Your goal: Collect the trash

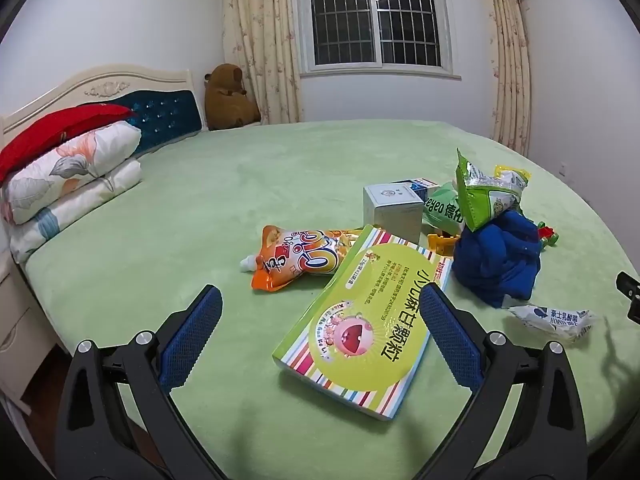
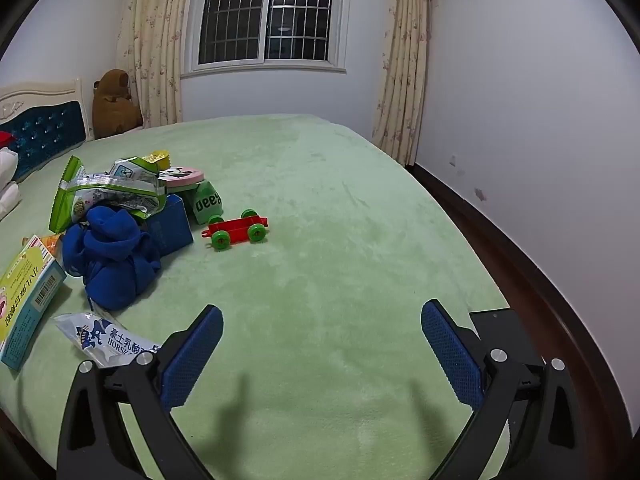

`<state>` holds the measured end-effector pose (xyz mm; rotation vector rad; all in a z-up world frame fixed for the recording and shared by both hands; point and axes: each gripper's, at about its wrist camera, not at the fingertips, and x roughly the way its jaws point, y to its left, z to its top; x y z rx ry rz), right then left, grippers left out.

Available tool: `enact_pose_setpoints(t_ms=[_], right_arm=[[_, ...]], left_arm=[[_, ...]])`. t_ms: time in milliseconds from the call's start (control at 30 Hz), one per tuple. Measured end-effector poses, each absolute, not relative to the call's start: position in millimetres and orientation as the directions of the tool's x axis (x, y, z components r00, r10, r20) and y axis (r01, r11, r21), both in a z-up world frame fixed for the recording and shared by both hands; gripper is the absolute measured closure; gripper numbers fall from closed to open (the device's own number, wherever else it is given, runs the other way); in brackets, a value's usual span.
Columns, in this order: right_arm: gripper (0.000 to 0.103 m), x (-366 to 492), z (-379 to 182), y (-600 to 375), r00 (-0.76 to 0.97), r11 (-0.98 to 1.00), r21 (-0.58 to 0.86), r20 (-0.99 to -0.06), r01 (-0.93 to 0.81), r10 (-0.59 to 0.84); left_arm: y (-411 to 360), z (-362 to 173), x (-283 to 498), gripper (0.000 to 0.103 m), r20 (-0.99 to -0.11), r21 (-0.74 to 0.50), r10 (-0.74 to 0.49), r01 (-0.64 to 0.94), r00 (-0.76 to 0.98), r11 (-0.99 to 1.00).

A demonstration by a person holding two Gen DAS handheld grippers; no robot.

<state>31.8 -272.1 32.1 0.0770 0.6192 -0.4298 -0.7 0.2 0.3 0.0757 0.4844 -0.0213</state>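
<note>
A heap of litter lies on the green bedspread (image 1: 200,208). A striped yellow-green medicine box (image 1: 362,328) lies flat, partly between the wide-open fingers of my left gripper (image 1: 320,300), untouched. Behind it are an orange drink pouch (image 1: 300,258), a grey carton (image 1: 394,208), a green snack bag (image 1: 480,196), a blue crumpled cloth (image 1: 500,260) and a white wrapper (image 1: 554,318). My right gripper (image 2: 322,320) hovers open over bare bedspread (image 2: 360,220). The white wrapper (image 2: 108,340) lies by its left finger, with the blue cloth (image 2: 112,260) and snack bag (image 2: 108,194) farther left.
A red toy wagon with green wheels (image 2: 236,230) stands on the bed near a blue box (image 2: 170,228). Folded quilts and a red pillow (image 1: 68,168) lie by the headboard, a brown plush bear (image 1: 228,98) in the corner. The bed's right edge drops to dark flooring (image 2: 520,260).
</note>
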Motion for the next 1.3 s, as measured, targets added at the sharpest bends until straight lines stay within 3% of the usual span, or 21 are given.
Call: enact_pose_setpoints(t_ms=[1300], right_arm=[[0.005, 33.5, 29.9, -272.9, 0.729, 0.914, -0.044, -0.588, 0.404, -0.351]], left_arm=[[4.8, -0.5, -0.6, 0.007, -0.481, 0.065, -0.005, 0.042, 0.877, 0.997]])
